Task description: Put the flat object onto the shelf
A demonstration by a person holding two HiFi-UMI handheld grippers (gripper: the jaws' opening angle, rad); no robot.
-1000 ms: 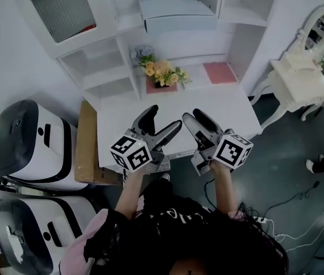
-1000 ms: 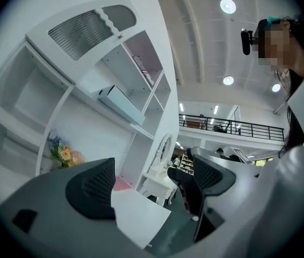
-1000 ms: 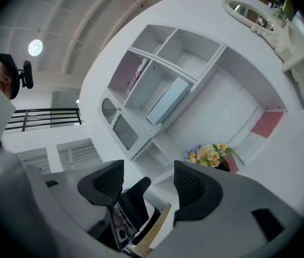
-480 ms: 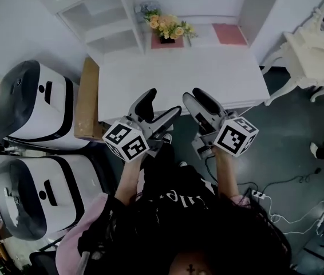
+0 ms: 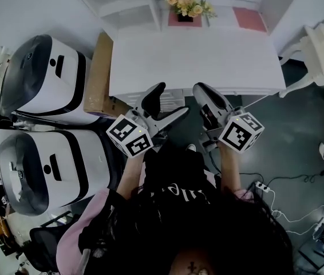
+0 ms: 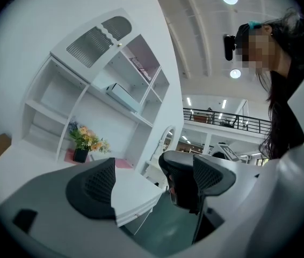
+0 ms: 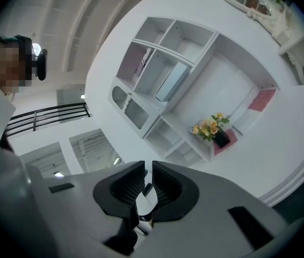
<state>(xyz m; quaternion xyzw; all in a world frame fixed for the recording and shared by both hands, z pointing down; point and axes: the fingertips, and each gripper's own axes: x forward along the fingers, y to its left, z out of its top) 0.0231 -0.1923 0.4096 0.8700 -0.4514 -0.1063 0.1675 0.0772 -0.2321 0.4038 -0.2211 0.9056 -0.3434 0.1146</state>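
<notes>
Left tongs (image 5: 169,100) gape; right tongs (image 5: 202,93) just closed, empty, both level.

Table (image 5: 196,56) at your 12. Shelf unit (image 5: 122,2) behind it, along far edge, running on toward 11. Flower pot (image 5: 186,7) at 12, at table's far edge, standing on first pad (image 5: 176,23). Second pad (image 5: 249,19) right of pot at 1, apart from it. Cardboard box (image 5: 98,73) against table's left side, at 10. Far machine (image 5: 47,79) left of box at 10. Near machine (image 5: 53,176) before it, at 8. Dresser (image 5: 322,44) right of table, at 2. Cables (image 5: 288,211) on floor at 4. Left gripper (image 5: 168,101) and right gripper (image 5: 202,90) side by side at table's near edge.
</notes>
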